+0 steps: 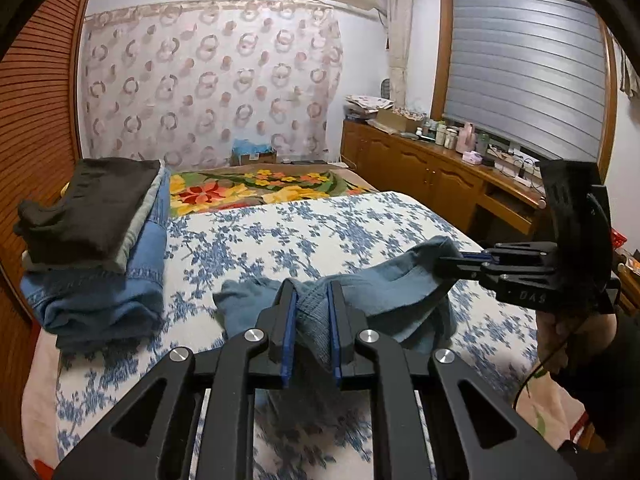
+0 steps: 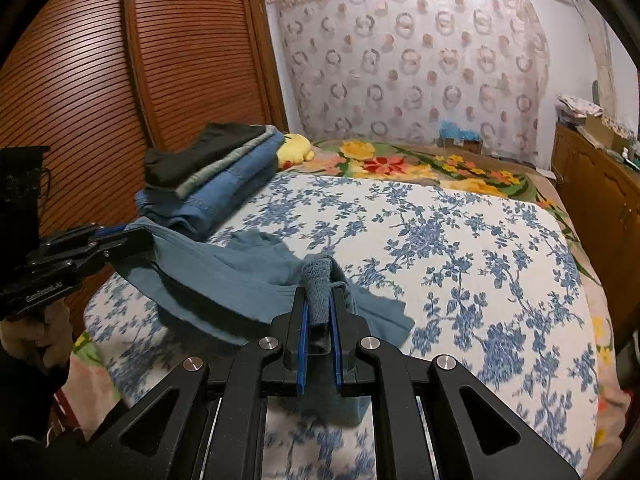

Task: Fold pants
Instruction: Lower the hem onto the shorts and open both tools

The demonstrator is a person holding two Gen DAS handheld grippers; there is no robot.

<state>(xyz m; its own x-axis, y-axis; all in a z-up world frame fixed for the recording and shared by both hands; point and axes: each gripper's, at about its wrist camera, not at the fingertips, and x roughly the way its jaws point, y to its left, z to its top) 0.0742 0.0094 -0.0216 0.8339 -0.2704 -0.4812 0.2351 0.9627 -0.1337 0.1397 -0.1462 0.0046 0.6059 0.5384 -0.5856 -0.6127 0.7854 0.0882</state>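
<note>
Through the left wrist camera, I am watching my left gripper [image 1: 314, 312] pinching a bunched edge of the teal pants [image 1: 392, 280]; its jaws are nearly closed, with only the thickness of cloth between the blue pads [image 1: 291, 320]. The garment is hanging just above the blue-flowered bedspread [image 1: 320, 224], sagging between my two tools. Over on the right of this view, my right gripper [image 1: 470, 258] is clamping the other end of the same edge, and a hand is showing beneath it. A stack of folded clothes [image 1: 96, 240] is sitting at the left side of the bed, well apart from the piece I am carrying.

Through the right wrist camera, I am seeing my right gripper [image 2: 320, 312] closed almost fully on a rolled wad of the teal pants [image 2: 240, 280], while the rest of the fabric is trailing leftward to the left gripper [image 2: 116, 236] and partly lying on the bedspread [image 2: 440, 240]. A yellow plush toy [image 2: 296, 148] is lying beyond the stack [image 2: 212, 176].

I am judging that I am mid-fold, carrying a held edge across the bed. Next, I am thinking both tools need to travel together, keeping the edge taut and level, lay it over the part resting below, and only then release.
</note>
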